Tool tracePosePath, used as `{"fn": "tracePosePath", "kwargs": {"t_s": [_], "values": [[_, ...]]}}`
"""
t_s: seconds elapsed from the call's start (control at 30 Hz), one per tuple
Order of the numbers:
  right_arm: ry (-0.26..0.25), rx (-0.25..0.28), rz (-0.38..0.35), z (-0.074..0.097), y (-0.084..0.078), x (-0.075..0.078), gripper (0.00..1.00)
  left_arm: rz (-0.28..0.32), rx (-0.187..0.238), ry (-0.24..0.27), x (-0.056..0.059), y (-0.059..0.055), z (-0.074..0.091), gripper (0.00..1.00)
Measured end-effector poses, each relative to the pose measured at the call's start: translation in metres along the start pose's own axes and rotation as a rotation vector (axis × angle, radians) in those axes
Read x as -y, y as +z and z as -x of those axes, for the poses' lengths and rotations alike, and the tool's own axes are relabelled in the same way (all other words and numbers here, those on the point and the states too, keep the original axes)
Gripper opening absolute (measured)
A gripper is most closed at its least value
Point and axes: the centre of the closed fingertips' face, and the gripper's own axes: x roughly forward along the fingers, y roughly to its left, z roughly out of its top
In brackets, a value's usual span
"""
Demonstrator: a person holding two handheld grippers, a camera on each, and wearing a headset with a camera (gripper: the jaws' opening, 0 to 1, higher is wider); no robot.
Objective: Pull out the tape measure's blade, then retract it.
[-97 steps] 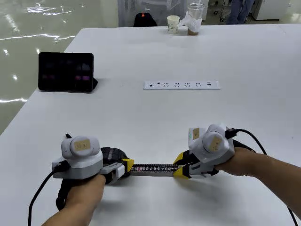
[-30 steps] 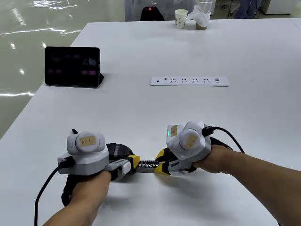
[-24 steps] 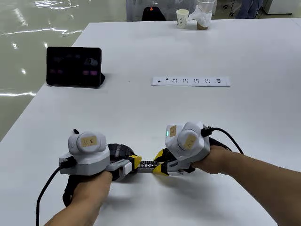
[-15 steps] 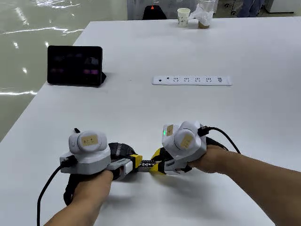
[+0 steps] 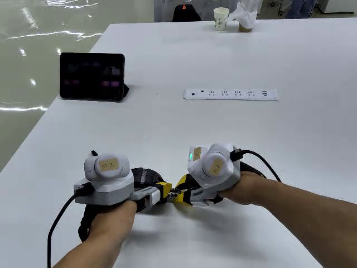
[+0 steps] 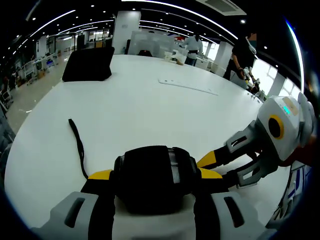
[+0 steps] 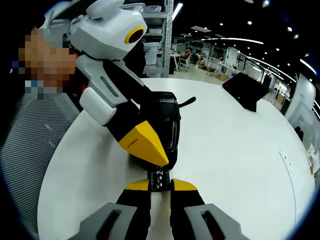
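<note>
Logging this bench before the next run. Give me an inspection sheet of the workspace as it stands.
Surface: white table.
Job's things: tape measure lying on it, a short bit of blade out.
Clutter: tablet, power strip, paper cup, crumpled bag, all far off.
Grippers: left hand-held gripper shut on the tape measure; right hand-held gripper shut on the blade.
Cables: a black cable from each gripper.
Surroundings: glossy floor; people beyond the table.

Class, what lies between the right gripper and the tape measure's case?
A short stub of blade, pinched in the right gripper, meets the case: right gripper view.
</note>
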Motion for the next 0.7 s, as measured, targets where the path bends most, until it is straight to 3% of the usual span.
{"fn": "tracePosePath", "kwargs": {"t_s": [0.7], "values": [[-0.004,0.018,-0.002,-0.0076,0.0078,-0.0001,0.11,0.004,-0.002,-0.003,-0.0003,0.0002,0.0005,0.59]]}}
